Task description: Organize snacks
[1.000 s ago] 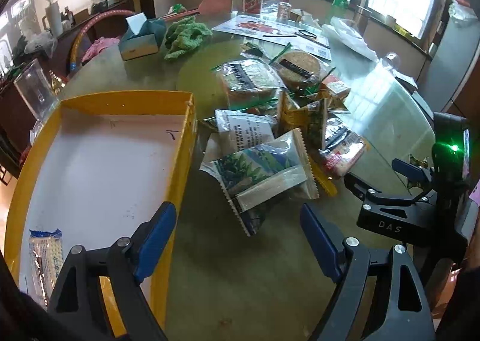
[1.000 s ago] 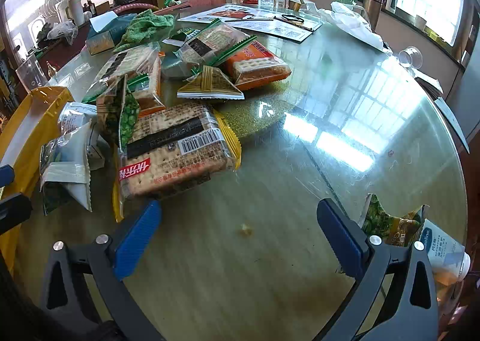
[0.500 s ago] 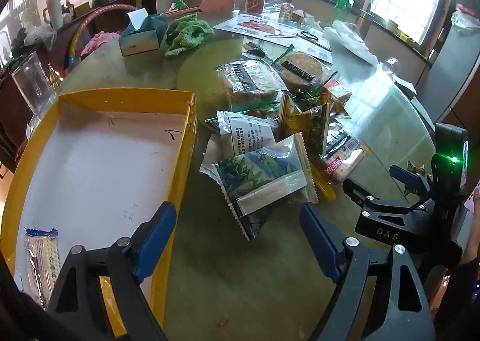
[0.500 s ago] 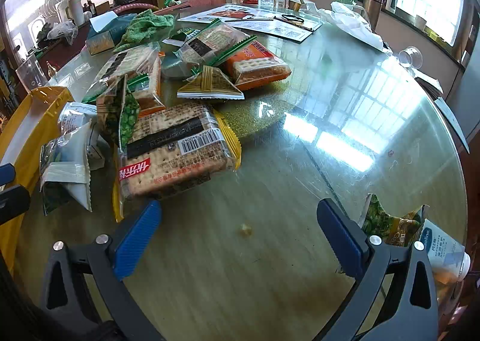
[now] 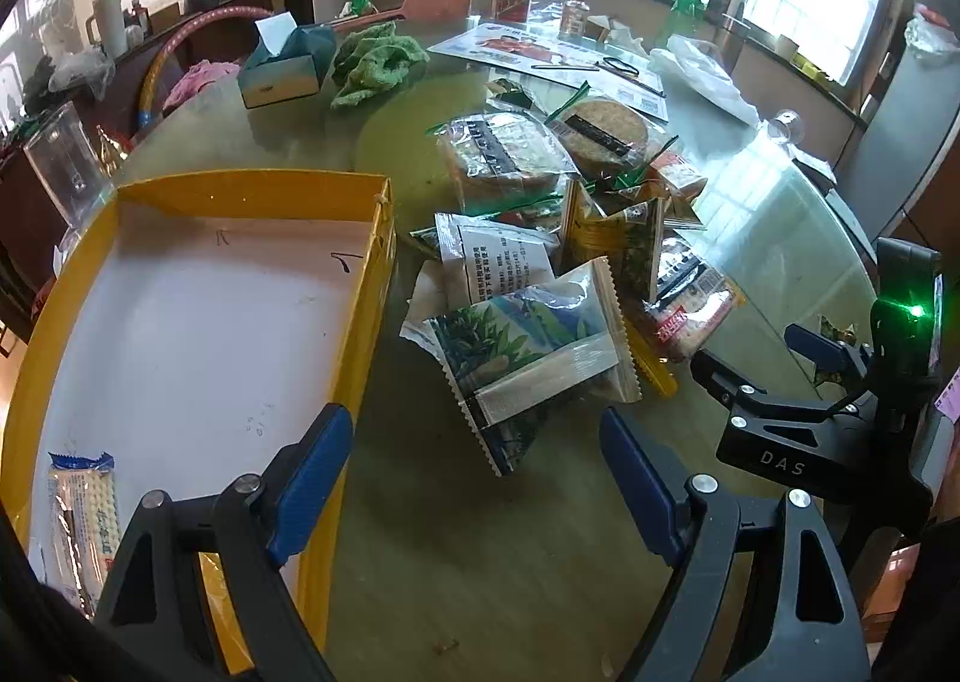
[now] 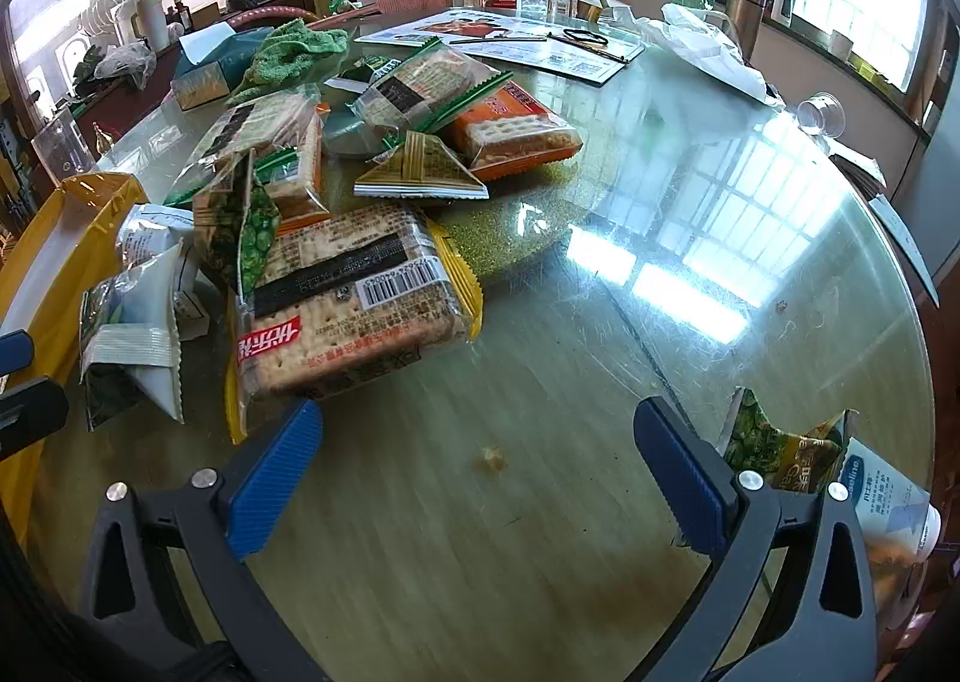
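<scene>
We stand over a round glass-topped table (image 6: 690,238) with both tools raised and nothing gripped. On the left sits the yellow tray (image 5: 366,286), nearly bare, one cracker pack (image 5: 81,520) lying in its near left corner; we judge this the destination for the rest. Just right of the tray's wall the snack pile (image 5: 564,238) sprawls toward the far side, packets overlapping one another. Largest on its near right edge is the soda-cracker pack (image 6: 351,304), lying flat with its barcode up, just beyond the right gripper (image 6: 474,466), whose blue fingers are spread wide and empty. The left gripper (image 5: 474,472) is likewise spread, with the tray wall by its left finger and the leaf-print packet (image 5: 528,346) just ahead, seemingly the easiest next pick. A green pea packet (image 6: 774,442) lies apart at the near right rim, half hidden behind the right finger.
</scene>
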Action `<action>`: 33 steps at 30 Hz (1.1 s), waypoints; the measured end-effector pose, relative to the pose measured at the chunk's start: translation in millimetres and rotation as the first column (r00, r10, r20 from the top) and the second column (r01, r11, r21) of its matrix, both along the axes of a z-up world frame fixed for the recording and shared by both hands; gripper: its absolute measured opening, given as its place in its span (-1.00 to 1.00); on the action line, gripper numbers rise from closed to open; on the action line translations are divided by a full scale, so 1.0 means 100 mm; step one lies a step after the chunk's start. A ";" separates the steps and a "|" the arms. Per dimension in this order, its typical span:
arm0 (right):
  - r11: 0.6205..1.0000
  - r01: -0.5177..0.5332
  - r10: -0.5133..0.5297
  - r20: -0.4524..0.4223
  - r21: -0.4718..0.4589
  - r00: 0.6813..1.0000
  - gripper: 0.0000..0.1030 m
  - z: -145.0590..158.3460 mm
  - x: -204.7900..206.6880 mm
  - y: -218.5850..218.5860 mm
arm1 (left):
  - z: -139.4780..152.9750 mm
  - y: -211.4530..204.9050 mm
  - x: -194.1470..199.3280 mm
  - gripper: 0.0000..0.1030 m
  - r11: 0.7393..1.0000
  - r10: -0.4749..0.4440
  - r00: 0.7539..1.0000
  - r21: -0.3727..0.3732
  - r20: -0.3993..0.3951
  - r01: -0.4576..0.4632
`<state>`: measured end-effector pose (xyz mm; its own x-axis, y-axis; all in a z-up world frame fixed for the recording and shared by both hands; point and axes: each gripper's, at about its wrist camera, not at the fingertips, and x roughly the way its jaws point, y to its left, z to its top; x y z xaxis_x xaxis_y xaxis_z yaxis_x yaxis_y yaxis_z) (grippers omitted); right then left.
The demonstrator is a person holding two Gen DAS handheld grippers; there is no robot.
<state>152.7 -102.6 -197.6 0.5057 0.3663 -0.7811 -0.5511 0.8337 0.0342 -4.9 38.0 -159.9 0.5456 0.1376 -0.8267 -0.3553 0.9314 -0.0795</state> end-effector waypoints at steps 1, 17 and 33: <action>1.000 0.000 0.000 0.000 0.000 1.000 1.00 0.00 0.00 0.00 | 0.00 0.00 0.00 0.64 1.000 -0.002 1.000 -0.001 0.002 0.002; 1.000 0.000 0.000 0.000 0.000 1.000 1.00 -0.01 0.00 0.00 | -0.03 0.00 0.00 0.64 1.000 0.000 1.000 -0.004 -0.004 0.000; 1.000 0.000 0.000 0.000 0.000 1.000 1.00 0.00 0.00 0.00 | -0.03 0.02 -0.01 0.64 1.000 0.006 1.000 0.000 -0.003 -0.006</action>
<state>152.7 -102.7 -197.4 0.5055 0.3665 -0.7811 -0.5513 0.8336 0.0344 -6.3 39.5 -162.9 0.5424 0.1409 -0.8282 -0.3612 0.9292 -0.0784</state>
